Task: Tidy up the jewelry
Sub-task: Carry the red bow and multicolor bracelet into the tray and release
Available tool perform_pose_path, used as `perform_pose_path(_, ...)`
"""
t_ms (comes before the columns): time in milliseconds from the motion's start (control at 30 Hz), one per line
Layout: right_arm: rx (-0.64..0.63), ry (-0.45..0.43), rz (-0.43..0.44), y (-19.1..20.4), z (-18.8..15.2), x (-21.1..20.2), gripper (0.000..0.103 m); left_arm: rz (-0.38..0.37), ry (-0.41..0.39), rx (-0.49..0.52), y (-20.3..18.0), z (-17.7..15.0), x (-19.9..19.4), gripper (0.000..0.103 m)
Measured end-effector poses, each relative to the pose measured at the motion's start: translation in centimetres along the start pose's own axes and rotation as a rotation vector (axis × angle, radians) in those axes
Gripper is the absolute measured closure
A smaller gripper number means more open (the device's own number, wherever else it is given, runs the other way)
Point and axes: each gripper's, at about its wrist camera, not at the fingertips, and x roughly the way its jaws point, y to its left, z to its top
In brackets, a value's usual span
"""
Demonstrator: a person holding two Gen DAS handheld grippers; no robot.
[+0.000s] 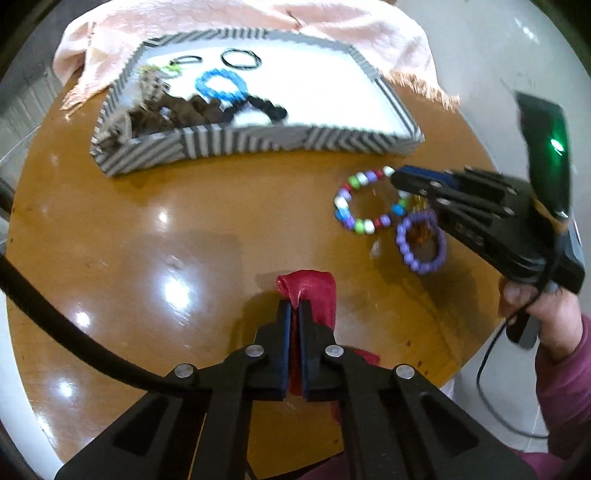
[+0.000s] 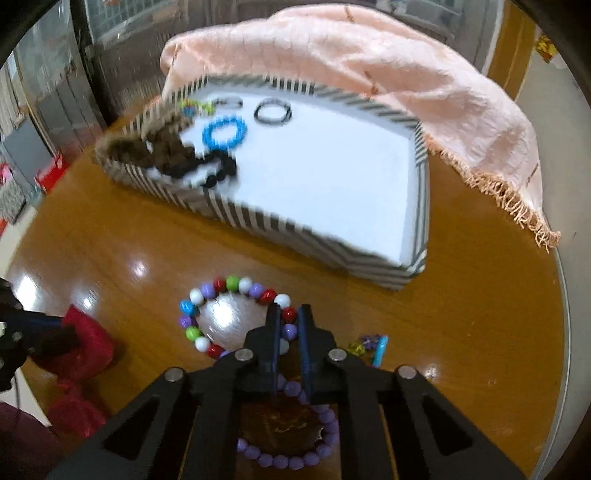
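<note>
Red fabric pouch (image 1: 308,295) sits pinched in the left gripper (image 1: 294,308) at six o'clock on the wooden table (image 1: 147,206). At eleven o'clock the striped box (image 1: 258,142) holds a blue bracelet (image 1: 221,85), black hair ties (image 1: 242,59) and brown scrunchies (image 1: 173,114); a peach scarf (image 1: 332,29) lies behind. At three o'clock the right gripper (image 2: 289,314), narrowly parted, straddles the multicoloured bead bracelet (image 2: 229,314), beside a purple bracelet (image 2: 295,435). No writing is legible.
</note>
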Motion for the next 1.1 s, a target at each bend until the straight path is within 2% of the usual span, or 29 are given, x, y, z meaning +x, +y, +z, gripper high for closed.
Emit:
perform_pose_path(200, -0.001, -0.057, 0.028, 0.2, 1.8, -2.7, 0.094, -0.019, -0.047, -0.034, 1.5, 1.3, -1.8, 0.102)
perform_pose_path(567, 0.006, -0.161, 0.032, -0.4, 4.9, -6.7, 0.094, -0.005, -0.145, -0.001, 1.0, 4.6, -4.5, 0.102)
perform_pose_path(767, 0.011, -0.17, 0.029, -1.0, 6.2, -7.1, 0.094, 0.004, -0.21, 0.014, 0.7, 7.6, -6.0, 0.102)
perform_pose_path(1100, 0.013, -0.148, 0.011, -2.5, 8.2, -5.4, 0.094, 0.037, -0.232, 0.035, -0.1, 12.7, -5.1, 0.102)
